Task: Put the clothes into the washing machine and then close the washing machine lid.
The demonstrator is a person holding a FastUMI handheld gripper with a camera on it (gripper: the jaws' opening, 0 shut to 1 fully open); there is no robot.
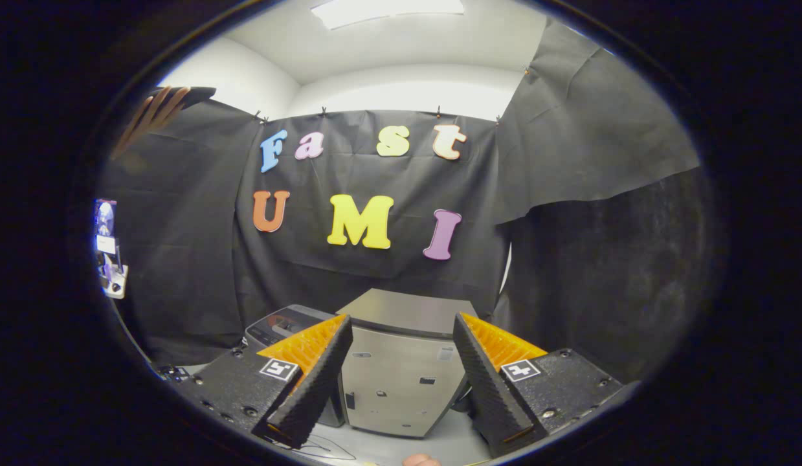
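The tongs are seen nearest the camera, their two fingers spread wide with nothing held between them. A small part of a fingertip, presumably of the person's hand, is glimpsed just below them at the near edge of the pale worktop.

Just beyond the fingers, framed in the gap between them, a silver box-shaped appliance is seen, taken to be the washing machine. Its flat top panel, taken to be the lid, is seen lying level, so it is judged to be down; whether it is latched cannot be told. Partly hidden behind the left finger, a darker unit with a control panel is seen touching or just beside the machine. No clothes can be made out, and what is inside the drum cannot be seen.

A lowered lid and empty tongs would be matched both by a load waiting somewhere off to the side and by a load already shut inside; neither is settled here.

Whichever applies, the tongs are best kept centred on the machine. If the lid is worked, it should be met squarely at its front edge, so that it is not twisted and the machine is not pushed back towards the booth wall.
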